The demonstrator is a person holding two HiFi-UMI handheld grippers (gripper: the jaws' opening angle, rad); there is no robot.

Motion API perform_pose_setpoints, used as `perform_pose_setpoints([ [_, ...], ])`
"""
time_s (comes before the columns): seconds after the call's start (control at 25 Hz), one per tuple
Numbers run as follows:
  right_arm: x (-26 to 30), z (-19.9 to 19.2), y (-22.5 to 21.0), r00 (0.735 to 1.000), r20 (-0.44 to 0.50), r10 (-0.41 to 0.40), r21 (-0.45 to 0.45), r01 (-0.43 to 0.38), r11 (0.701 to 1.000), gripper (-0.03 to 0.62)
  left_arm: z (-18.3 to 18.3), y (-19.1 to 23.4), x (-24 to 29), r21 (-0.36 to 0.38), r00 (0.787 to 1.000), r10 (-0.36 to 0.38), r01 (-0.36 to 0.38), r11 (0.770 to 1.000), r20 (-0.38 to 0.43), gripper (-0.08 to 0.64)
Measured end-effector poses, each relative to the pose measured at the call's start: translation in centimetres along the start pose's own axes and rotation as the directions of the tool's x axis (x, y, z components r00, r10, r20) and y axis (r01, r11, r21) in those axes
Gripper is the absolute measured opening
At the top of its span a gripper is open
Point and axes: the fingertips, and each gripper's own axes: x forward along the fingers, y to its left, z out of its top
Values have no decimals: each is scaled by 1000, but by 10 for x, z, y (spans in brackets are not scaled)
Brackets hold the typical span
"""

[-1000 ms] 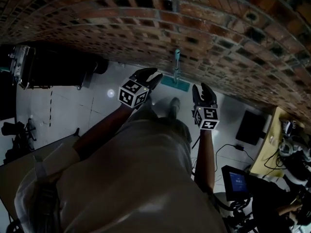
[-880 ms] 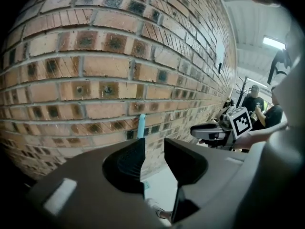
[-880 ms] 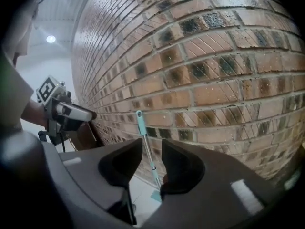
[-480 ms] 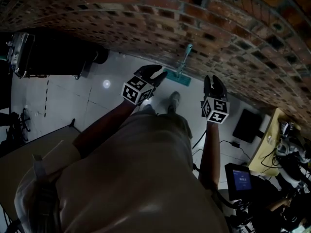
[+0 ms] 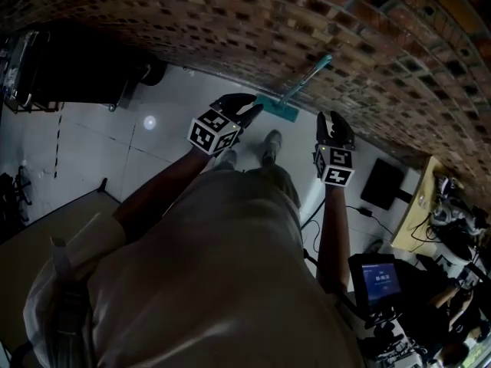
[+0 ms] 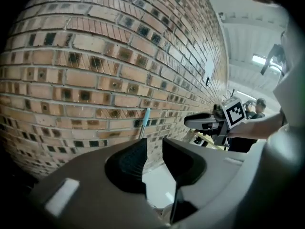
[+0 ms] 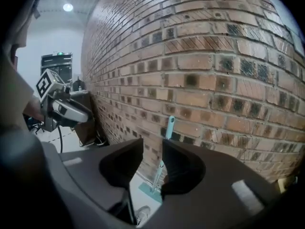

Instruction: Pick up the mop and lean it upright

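Your left gripper (image 6: 153,144) and right gripper (image 7: 152,147), jaws narrowly apart after just closing partway, grasp nothing; ahead between them the mop (image 5: 301,89) leans against the brick wall (image 5: 230,21), handle up, head on the floor (image 5: 115,148).

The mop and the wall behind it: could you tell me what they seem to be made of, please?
Mop: thin pale pole, possibly metal, with a teal, probably plastic grip and flat teal head. Wall: matte reddish-brown brick, pale mortar lines.

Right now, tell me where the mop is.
In the head view the mop leans on the brick wall, head on the floor, between the left gripper and right gripper.
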Motion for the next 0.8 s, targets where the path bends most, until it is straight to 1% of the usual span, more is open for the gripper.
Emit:
perform_pose_setpoints([
  [0.08, -8, 6, 19, 1000, -1, -3, -20, 3, 1000, 123, -5, 0, -14, 77, 1000, -2, 2, 997, -2, 107],
  [0.16, -17, 10, 35, 1000, -2, -13, -43, 13, 999, 131, -5, -2, -26, 160, 1000, -6, 4, 987, 13, 92],
  [0.24, -28, 12, 49, 1000, -1, -27, -52, 27, 998, 140, -4, -6, -40, 212, 999, -18, 11, 977, 32, 70],
  [0.32, -39, 15, 62, 999, 5, -44, -58, 44, 997, 141, -3, -12, -53, 245, 998, -37, 25, 969, 47, 41],
  [0.4, -49, 16, 73, 998, 12, -63, -64, 63, 996, 141, -3, -17, -63, 259, 996, -66, 49, 965, 56, 21],
  [0.52, -67, 11, 91, 996, 19, -85, -58, 86, 995, 141, -14, -22, -73, 245, 992, -112, 95, 965, 55, 21],
  [0.64, -85, 2, 101, 994, 23, -104, -41, 105, 994, 141, -30, -26, -79, 221, 987, -158, 147, 964, 30, 21],
  [0.8, -109, -14, 98, 989, 18, -148, -24, 148, 989, 141, -50, -34, -86, 221, 979, -204, 201, 954, -11, 20],
])
